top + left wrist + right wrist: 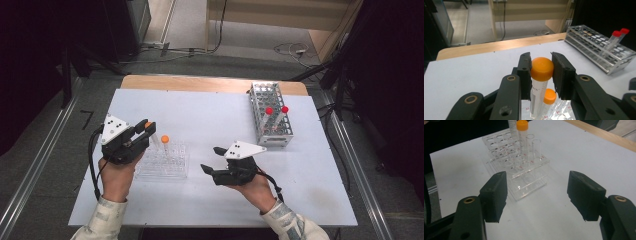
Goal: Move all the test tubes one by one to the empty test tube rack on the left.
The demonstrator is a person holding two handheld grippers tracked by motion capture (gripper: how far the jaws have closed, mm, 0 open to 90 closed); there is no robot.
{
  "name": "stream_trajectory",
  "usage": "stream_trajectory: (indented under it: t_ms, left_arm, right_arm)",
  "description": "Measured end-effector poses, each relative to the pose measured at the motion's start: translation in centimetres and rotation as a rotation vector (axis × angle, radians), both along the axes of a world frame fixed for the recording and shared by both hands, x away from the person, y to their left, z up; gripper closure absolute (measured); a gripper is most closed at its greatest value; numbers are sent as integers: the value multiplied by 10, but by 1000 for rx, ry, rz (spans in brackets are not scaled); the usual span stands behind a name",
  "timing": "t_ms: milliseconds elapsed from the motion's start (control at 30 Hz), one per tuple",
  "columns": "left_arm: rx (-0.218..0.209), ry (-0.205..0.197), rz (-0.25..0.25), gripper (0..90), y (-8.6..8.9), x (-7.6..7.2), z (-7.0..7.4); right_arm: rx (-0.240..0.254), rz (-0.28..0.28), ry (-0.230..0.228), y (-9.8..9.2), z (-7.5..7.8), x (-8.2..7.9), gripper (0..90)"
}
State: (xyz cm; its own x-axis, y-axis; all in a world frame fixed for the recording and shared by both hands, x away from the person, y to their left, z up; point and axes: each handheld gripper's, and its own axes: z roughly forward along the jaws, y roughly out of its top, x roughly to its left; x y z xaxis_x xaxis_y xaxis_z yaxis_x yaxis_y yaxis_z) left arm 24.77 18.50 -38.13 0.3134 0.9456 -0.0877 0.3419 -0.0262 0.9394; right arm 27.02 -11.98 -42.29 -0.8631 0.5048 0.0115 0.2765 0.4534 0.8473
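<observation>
White counter (210,125): left gripper (541,72) clamps an orange-capped tube (541,75) above the clear rack (162,162); right gripper (537,195) rests released beside it, jaws apart.

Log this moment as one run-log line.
left gripper: shut on orange-cap tube, above clear rack | right gripper: open, idle on table | second orange-cap tube: in clear rack

orange-capped tube (539,85): clear plastic, matt smooth cap | clear rack (524,173) under the tube: glossy transparent plastic | wire rack (270,114) well apart from clear rack: shiny metal | table (210,115): matt white top, wood edge behind wire rack | left gripper (541,71): matt black, rough pads
</observation>
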Motion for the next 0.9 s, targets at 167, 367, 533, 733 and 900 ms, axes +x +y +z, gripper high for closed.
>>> stream_trajectory:
  t_ms: [167, 367, 533, 733, 900]
  left_arm:
    - [3, 8, 23, 704, 1, 6, -9]
    - [13, 36, 15, 703, -3, 11, -20]
    - [31, 60, 21, 702, -6, 12, -29]
    - [20, 70, 19, 692, -5, 12, -31]
    - [0, 71, 12, 643, -3, 12, -30]
  right_arm:
    - [-3, 3, 0, 0, 0, 0, 309]
    - [-3, 2, -1, 0, 0, 0, 310]
    - [-3, 2, -2, 0, 0, 0, 310]
    - [-3, -5, -2, -1, 0, 0, 310]
    - [-5, -4, -3, -1, -1, 0, 310]
